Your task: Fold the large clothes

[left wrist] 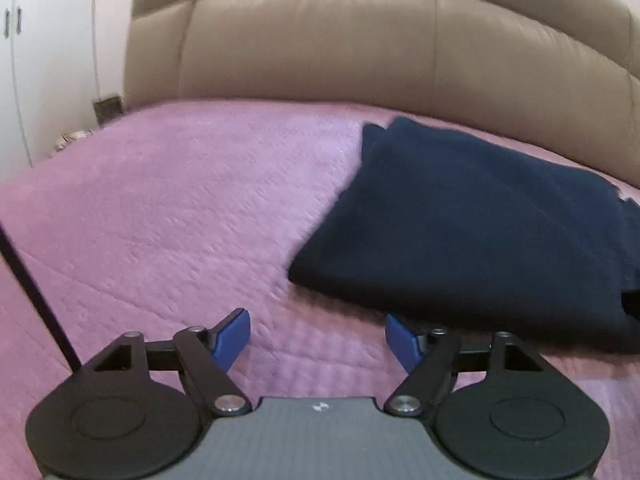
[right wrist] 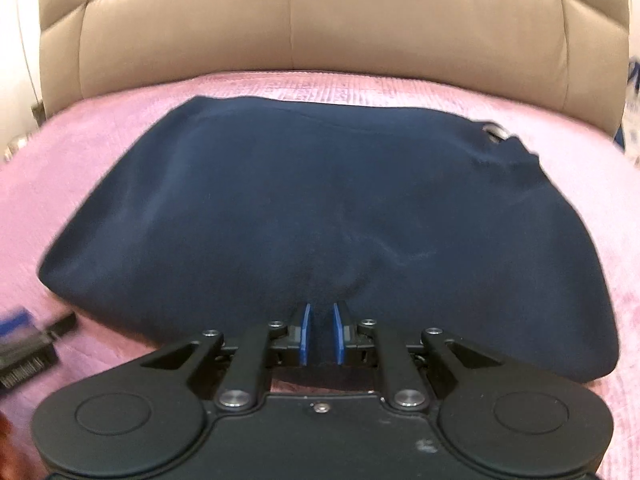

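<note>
Nearest in the right wrist view, the right tool [right wrist: 320,334] has its blue pads drawn close together, pinching the near edge of the navy garment [right wrist: 320,208]; dark cloth fills the narrow gap between them. In the left wrist view, the left tool [left wrist: 318,338] is spread wide with nothing between its pads, poised over the pink bedspread [left wrist: 160,208] just beside the garment's near left corner; whether its right pad touches the cloth cannot be told.

The garment lies on the bed as a broad, several-layered slab, its left margin a rounded fold and its upper surface nearly smooth, with faint creases radiating from the pinch. At its far right a rumpled collar or hood with a small metal ring [right wrist: 496,133] is visible.

Handling, by judgement: a soft, limp, fairly thick knit, moderately heavy for its size and not fragile. It should sag and drape when lifted, and stacked layers may slide apart unless all are caught together. Sound holds are the near edge already gripped and the near left corner, taken through the full thickness.

Beyond the garment the bedspread continues to a padded beige headboard [right wrist: 320,32]; white cupboard doors [left wrist: 48,60] stand at far left. No containers are in view.
</note>
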